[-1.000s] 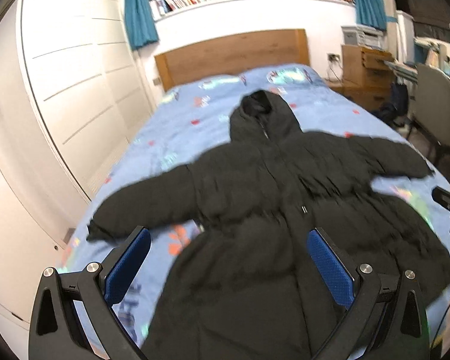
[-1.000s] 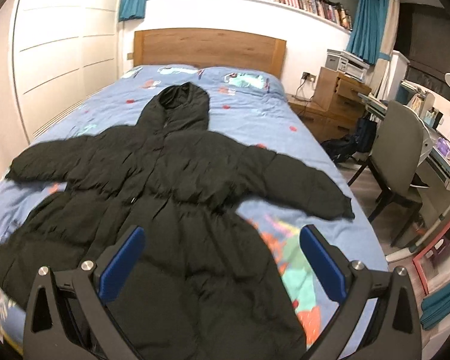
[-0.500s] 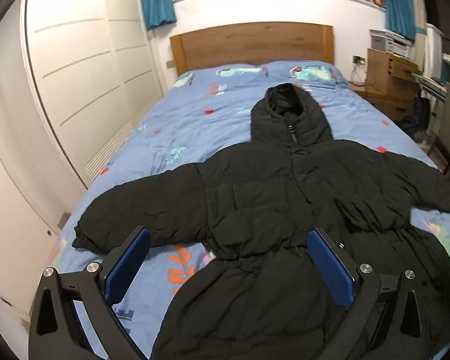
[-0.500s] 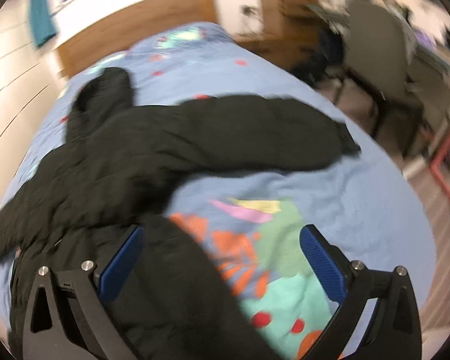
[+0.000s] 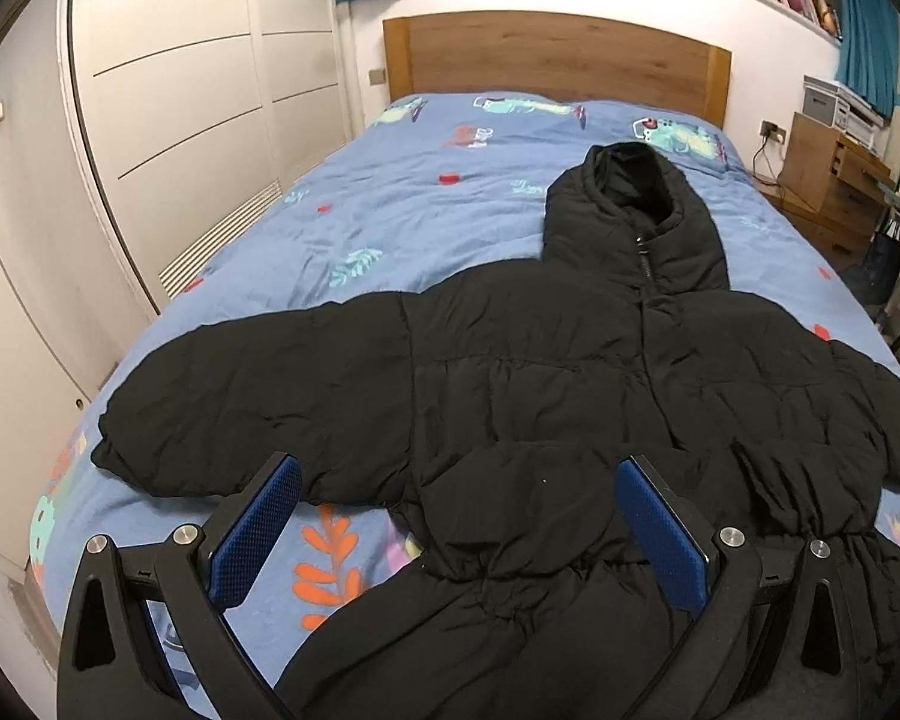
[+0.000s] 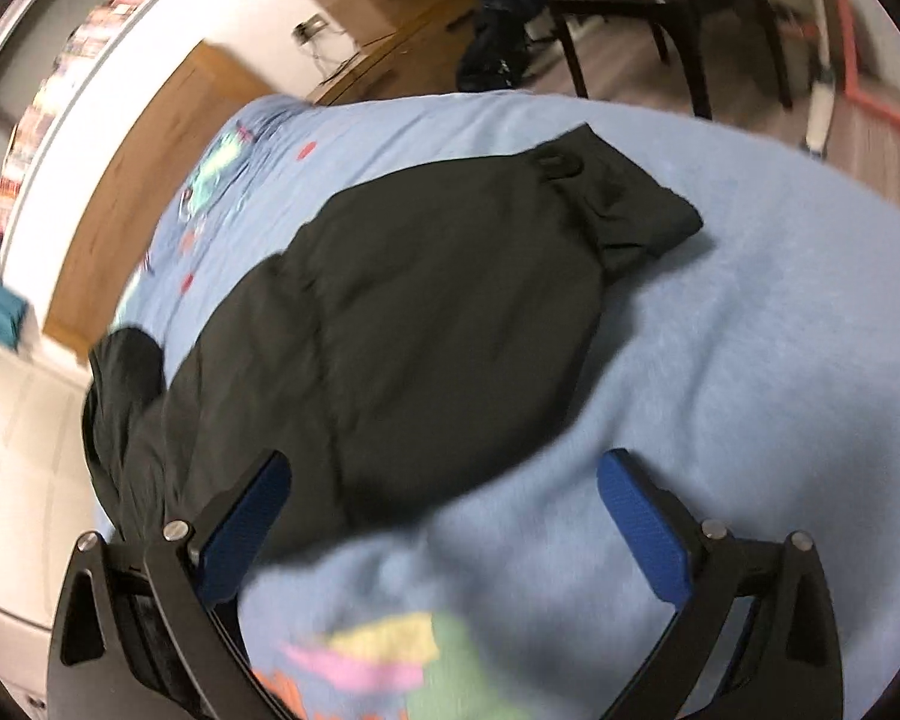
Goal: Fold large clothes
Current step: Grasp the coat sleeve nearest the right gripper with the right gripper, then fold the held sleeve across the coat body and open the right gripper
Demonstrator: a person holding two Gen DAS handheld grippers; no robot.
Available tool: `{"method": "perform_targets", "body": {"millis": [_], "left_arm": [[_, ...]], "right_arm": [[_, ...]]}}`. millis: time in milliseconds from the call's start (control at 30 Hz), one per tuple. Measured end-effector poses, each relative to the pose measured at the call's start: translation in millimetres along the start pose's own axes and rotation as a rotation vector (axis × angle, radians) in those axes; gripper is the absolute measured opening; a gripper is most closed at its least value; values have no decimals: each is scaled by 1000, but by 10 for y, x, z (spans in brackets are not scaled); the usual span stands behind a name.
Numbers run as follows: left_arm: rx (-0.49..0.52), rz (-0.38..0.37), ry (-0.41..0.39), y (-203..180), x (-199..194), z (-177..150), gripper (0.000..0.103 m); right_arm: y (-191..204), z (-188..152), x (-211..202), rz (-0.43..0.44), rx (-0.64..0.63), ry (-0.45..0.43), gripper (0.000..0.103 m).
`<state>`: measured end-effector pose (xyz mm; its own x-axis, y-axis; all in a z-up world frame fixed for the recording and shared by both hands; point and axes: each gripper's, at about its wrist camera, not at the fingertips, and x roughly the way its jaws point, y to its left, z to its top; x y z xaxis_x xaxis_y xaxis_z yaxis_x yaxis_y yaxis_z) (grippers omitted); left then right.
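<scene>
A large black hooded puffer coat (image 5: 540,372) lies flat, front up, on the blue patterned bed cover (image 5: 390,222), sleeves spread out to both sides, hood toward the headboard. My left gripper (image 5: 459,480) is open and empty, hovering above the coat's waist near the left sleeve (image 5: 240,384). In the right wrist view the coat's right sleeve (image 6: 402,324) lies across the cover, its cuff (image 6: 636,204) near the bed's edge. My right gripper (image 6: 444,477) is open and empty, just above the sleeve's near side.
A wooden headboard (image 5: 558,60) stands at the far end. White wardrobe doors (image 5: 180,90) run along the left side. A wooden nightstand (image 5: 834,174) is at the right. A chair (image 6: 660,6) and dark bag (image 6: 498,42) stand on the floor beyond the bed's right edge.
Both grippers moved forward over the coat. The left one shifted toward the left sleeve. The right one swung right and tilted, now close over the right sleeve. Both stayed open.
</scene>
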<state>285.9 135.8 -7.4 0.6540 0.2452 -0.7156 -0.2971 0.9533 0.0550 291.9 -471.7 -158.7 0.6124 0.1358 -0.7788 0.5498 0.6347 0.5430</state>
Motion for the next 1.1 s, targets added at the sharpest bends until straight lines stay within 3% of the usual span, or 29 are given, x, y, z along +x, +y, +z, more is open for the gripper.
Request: {"method": "perform_targets", "body": {"millis": [100,167,200,233,400,600,800,967,1100], "left_arm": [[8,-1,13,-31,90,-18,102],[16,-4,19,-52,134,-30,102],[16,-5,20,-51,156,-33,102],[17,-5,23,-53,172,-38,102],[16,-13,19,-41,186,-42,102],[-3,-16,-16,51,79,-9,102],[-42,-22,-39,233,-40,17,96],[-93,-40,-43,463,-143,19,96],[-126,-52,-36,656,-211,7,98]], "right_arm": [[-68,113,97,42,61,-20,96],[-97,166,130,61,87,-37,63],[-127,180,140,62,101,-42,33],[-160,201,171,75,129,-38,26],[-140,212,140,106,113,-57,10],[303,241,-140,168,-38,-131,4],[1127,226,-516,260,-230,-179,3],[1882,-8,-824,354,-385,-184,3],[2506,-380,-949,419,-508,-147,3]]}}
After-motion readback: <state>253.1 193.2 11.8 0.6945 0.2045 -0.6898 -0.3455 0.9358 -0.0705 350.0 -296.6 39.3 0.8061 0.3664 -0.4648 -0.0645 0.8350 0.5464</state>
